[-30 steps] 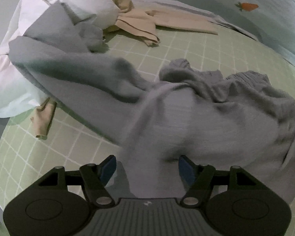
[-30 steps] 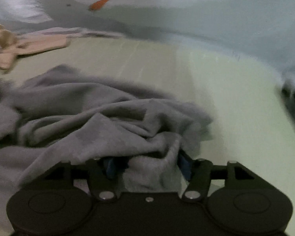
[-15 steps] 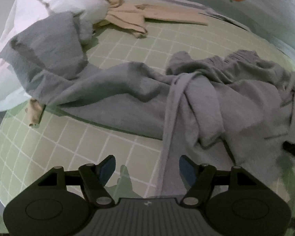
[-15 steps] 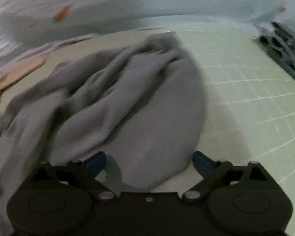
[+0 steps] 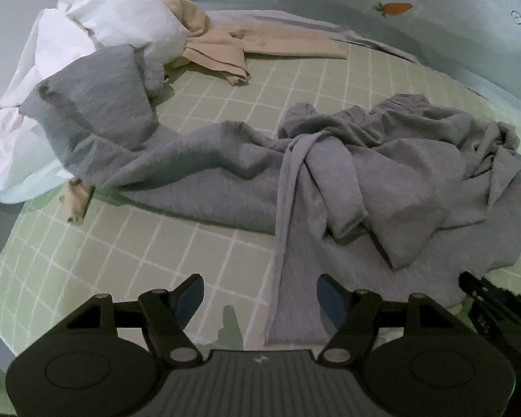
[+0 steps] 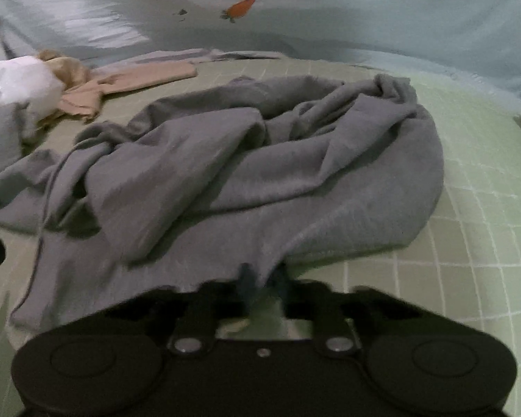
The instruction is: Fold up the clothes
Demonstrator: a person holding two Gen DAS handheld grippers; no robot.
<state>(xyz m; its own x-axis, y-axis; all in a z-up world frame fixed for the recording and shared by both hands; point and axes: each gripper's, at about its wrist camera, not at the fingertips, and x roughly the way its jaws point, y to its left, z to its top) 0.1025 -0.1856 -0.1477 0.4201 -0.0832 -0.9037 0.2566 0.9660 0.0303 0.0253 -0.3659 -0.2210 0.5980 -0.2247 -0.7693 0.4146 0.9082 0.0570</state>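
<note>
Right claw [image 6: 264,278] pinches grey garment [image 6: 260,173]; left claw [image 5: 260,299] gapes

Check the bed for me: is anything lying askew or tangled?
Yes. The grey garment lies crumpled on the green checked sheet, a strip folded across its middle. Its far end drapes over the white bundle. The right hand-held gripper pinches its near edge.
</note>
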